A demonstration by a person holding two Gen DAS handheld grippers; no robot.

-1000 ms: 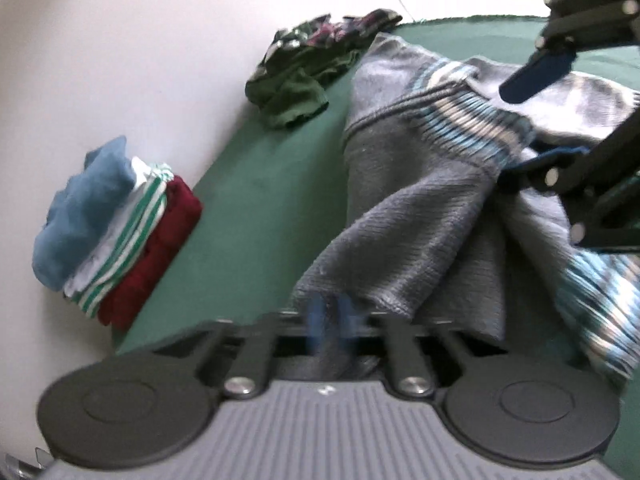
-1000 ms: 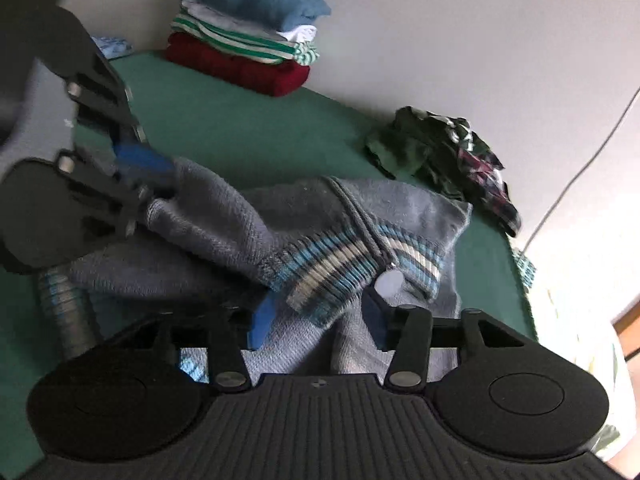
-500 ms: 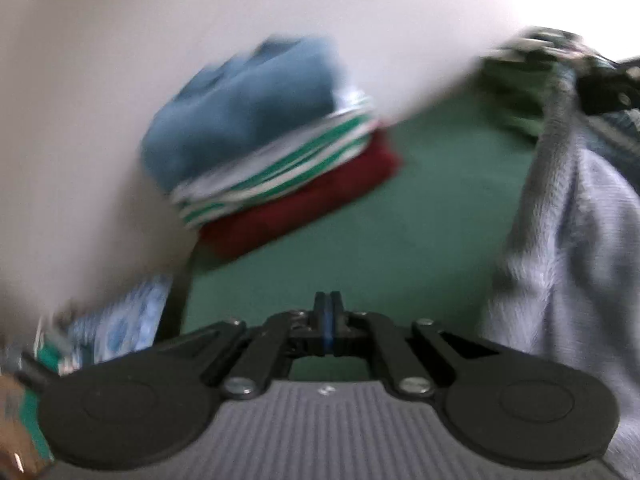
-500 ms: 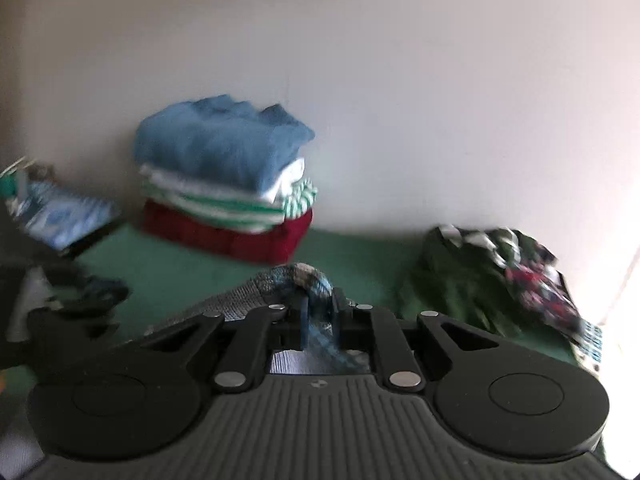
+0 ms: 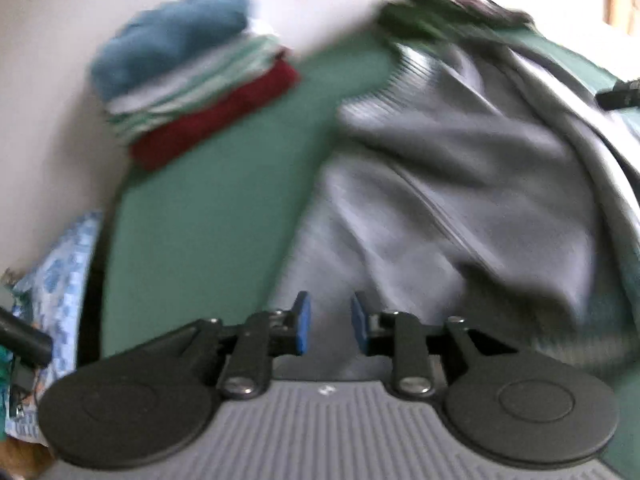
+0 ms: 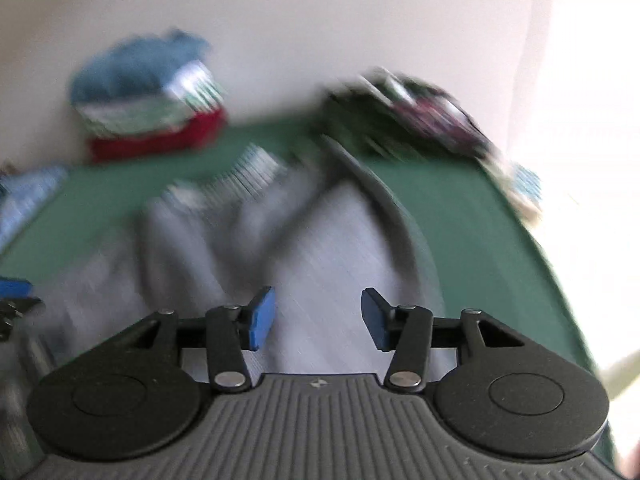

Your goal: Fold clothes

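Grey sweater (image 5: 452, 184) lies rumpled on green cloth (image 5: 208, 208), both grippers (image 5: 326, 326) (image 6: 318, 318) opening, nothing clamped.

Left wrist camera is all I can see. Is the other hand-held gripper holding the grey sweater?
Observer: No. The right hand-held gripper is opening, with nothing pinched between its blue pads. The grey sweater lies loose beneath it.
Operator: Can you see my gripper from that camera?
Observer: Only one blue pad of your left hand-held gripper, at the picture's left edge beside the sweater. Its jaws are opening too, and they pinch nothing.
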